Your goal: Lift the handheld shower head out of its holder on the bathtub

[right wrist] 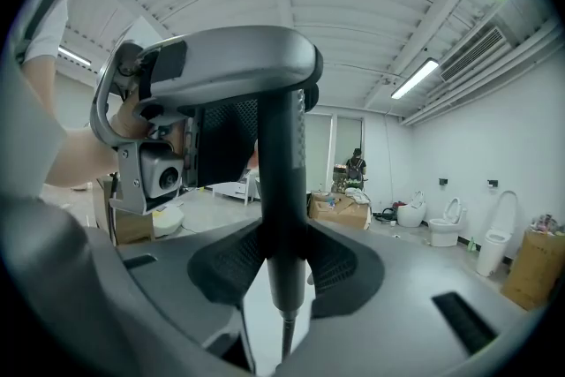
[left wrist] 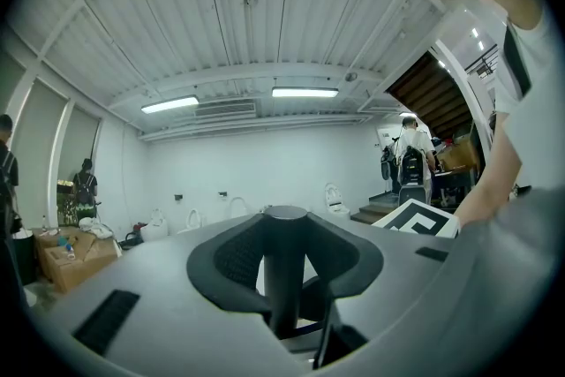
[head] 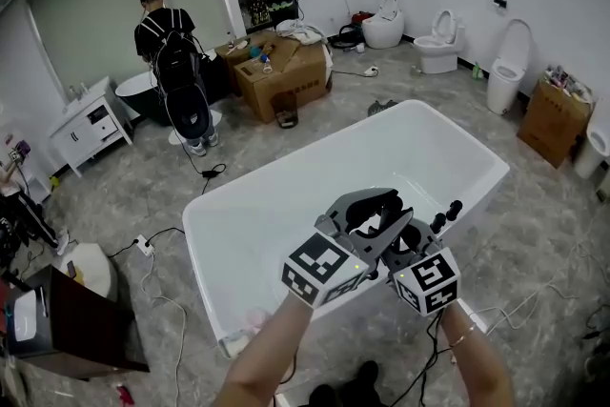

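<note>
The shower head (right wrist: 284,190) is a dark, stick-shaped wand with a thin hose (right wrist: 284,340) hanging from its lower end. My right gripper (right wrist: 284,265) is shut on its shaft, pads pressing from both sides. My left gripper (left wrist: 287,278) is shut on the same wand higher up, where its round top end (left wrist: 287,214) shows just above the pads. In the head view both grippers, left (head: 374,210) and right (head: 408,241), meet above the near right rim of the white bathtub (head: 286,169). The wand itself is hidden there behind the jaws.
Dark faucet knobs (head: 446,214) stand on the tub rim just right of the grippers. Cables (head: 172,300) trail on the floor to the left. Cardboard boxes (head: 281,71), two people (head: 176,62) and several toilets (head: 440,43) are farther back.
</note>
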`<act>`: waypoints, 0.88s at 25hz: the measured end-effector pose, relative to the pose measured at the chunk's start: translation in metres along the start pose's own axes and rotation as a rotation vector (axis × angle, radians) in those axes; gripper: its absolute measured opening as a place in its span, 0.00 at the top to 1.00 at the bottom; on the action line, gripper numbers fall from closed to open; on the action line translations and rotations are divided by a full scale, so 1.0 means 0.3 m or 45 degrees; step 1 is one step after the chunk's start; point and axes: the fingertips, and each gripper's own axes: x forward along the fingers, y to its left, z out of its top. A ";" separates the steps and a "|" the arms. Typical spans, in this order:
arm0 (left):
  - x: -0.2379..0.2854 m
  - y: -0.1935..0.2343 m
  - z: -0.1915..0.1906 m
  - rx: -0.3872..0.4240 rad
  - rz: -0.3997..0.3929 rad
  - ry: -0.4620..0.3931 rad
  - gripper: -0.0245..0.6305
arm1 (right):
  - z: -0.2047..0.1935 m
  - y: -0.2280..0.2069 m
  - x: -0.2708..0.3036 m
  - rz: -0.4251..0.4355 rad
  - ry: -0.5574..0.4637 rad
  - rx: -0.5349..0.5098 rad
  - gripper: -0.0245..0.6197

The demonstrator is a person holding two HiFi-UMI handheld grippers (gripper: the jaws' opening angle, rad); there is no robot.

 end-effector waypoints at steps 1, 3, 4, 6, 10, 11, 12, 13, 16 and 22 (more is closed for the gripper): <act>-0.005 -0.003 0.001 0.000 -0.001 0.007 0.73 | 0.003 0.004 -0.002 0.002 -0.001 0.000 0.75; -0.008 -0.008 -0.003 -0.001 -0.004 0.027 0.73 | 0.006 0.005 -0.004 0.003 -0.004 0.000 0.75; -0.006 -0.010 -0.002 0.001 -0.004 0.026 0.73 | 0.006 0.003 -0.006 0.004 -0.006 0.001 0.75; -0.001 -0.009 0.007 0.013 -0.001 0.000 0.73 | 0.007 0.001 -0.009 0.003 -0.008 0.004 0.75; -0.012 -0.003 0.013 0.018 0.000 -0.019 0.73 | 0.012 0.014 -0.004 -0.001 -0.012 0.002 0.75; -0.015 -0.005 0.009 0.014 -0.001 -0.009 0.73 | 0.011 0.016 -0.002 -0.001 -0.014 0.001 0.75; -0.018 -0.007 0.005 0.011 -0.003 0.002 0.73 | 0.009 0.017 -0.003 -0.002 -0.017 0.002 0.75; -0.021 -0.009 0.003 0.008 -0.004 0.008 0.73 | 0.009 0.019 -0.004 -0.002 -0.020 0.003 0.75; -0.028 -0.010 0.012 0.006 -0.003 0.002 0.73 | 0.017 0.025 -0.006 -0.009 -0.024 0.003 0.75; -0.016 0.004 0.007 0.015 0.008 -0.027 0.73 | 0.009 0.016 0.002 -0.015 -0.024 0.005 0.75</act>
